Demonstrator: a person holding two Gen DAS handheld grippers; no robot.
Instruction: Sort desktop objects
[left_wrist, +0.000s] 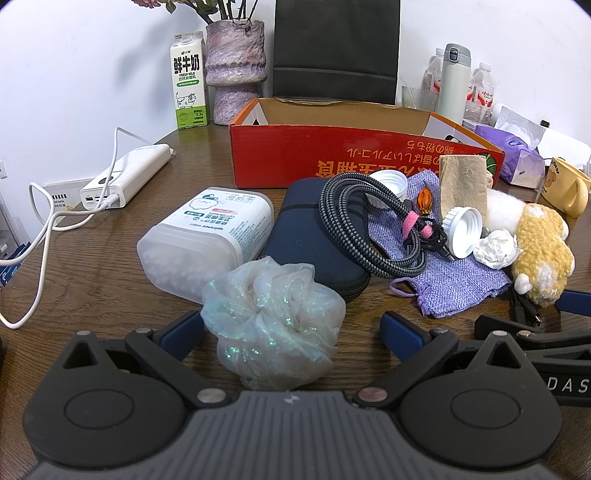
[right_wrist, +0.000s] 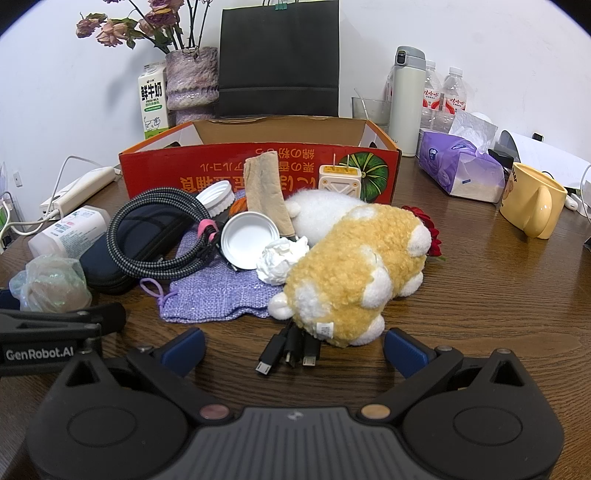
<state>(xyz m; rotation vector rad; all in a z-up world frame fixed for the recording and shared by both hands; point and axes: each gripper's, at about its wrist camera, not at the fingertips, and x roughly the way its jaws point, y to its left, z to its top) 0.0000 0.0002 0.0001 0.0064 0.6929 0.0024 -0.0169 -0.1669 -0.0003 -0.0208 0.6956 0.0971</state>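
Left gripper (left_wrist: 291, 326) fingers apart, flanking iridescent mesh pouf (left_wrist: 273, 325) on tabletop (left_wrist: 110, 266) — contact not discernible. Right gripper (right_wrist: 293, 349) fingers apart before cable plugs (right_wrist: 290, 354) and plush toy (right_wrist: 354, 269). Milk carton (left_wrist: 189, 81) reads "FRESH MILK"; cotton bud box (left_wrist: 207, 236) reads "COTTON BUDS". Red cardboard box (right_wrist: 258, 166) print inverted. Left gripper body reads "GenRobot.AI"; cables partly hidden under plush toy.
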